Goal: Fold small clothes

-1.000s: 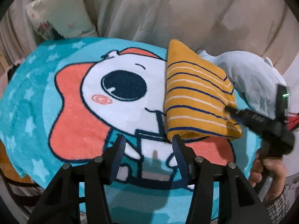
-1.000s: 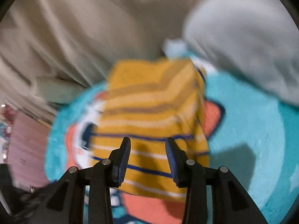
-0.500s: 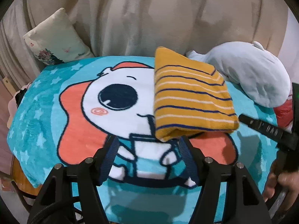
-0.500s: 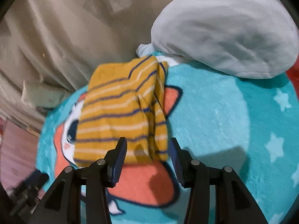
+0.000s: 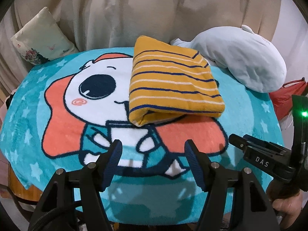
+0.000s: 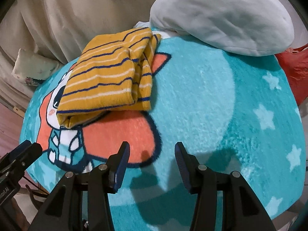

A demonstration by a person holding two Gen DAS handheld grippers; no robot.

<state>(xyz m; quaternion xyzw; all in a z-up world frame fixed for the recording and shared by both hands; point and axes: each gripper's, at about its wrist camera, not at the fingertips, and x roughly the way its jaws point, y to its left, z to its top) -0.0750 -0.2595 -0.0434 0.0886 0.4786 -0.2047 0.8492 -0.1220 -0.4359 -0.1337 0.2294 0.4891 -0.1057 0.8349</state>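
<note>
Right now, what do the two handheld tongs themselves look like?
Both left tongs and right tongs are matte black, angular, with silver pivot screws and ribbed dark-blue pads. The right unit shows white "DAS" lettering and a green light; the person's bare fingers grip its handle.

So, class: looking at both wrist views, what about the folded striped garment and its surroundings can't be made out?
- Striped garment: its type; folds hide it in both views.
- Table under the cartoon blanket: covered; only a wooden corner shows, left view.
- Red item: cut off by the right view's edge.
</note>
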